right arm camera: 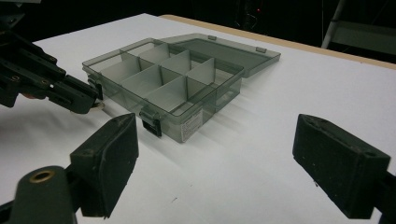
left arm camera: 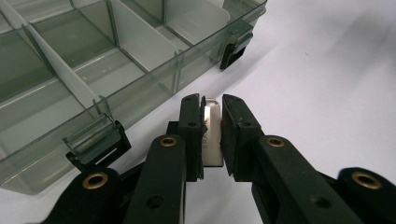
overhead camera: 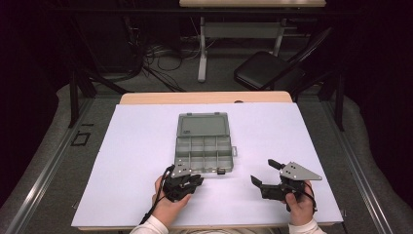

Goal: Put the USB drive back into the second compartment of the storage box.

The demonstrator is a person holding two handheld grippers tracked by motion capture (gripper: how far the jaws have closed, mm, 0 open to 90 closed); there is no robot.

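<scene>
A small silvery metal piece (left arm camera: 212, 135), flat with a rounded end, sits clamped upright between the jaws of the left tool (left arm camera: 211, 105), just in front of the organizer box (left arm camera: 116, 56). That smoky clear box lies open on the counter (overhead camera: 136, 161), its divided compartments bare. The right tool (right arm camera: 215, 154) hovers near the box's front corner, jaws wide apart around nothing.

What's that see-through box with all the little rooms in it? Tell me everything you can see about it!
The organizer box looks like smoky grey see-through plastic. It lies flat on the white table cover with its lid folded open behind it. Thin dividers split the tray into small compartments, and all that show look empty. Two black latches hang on the front wall. The left gripper, holding a small silver metal piece, sits just in front of that wall; it is hard to tell whether anything touches the box.
</scene>
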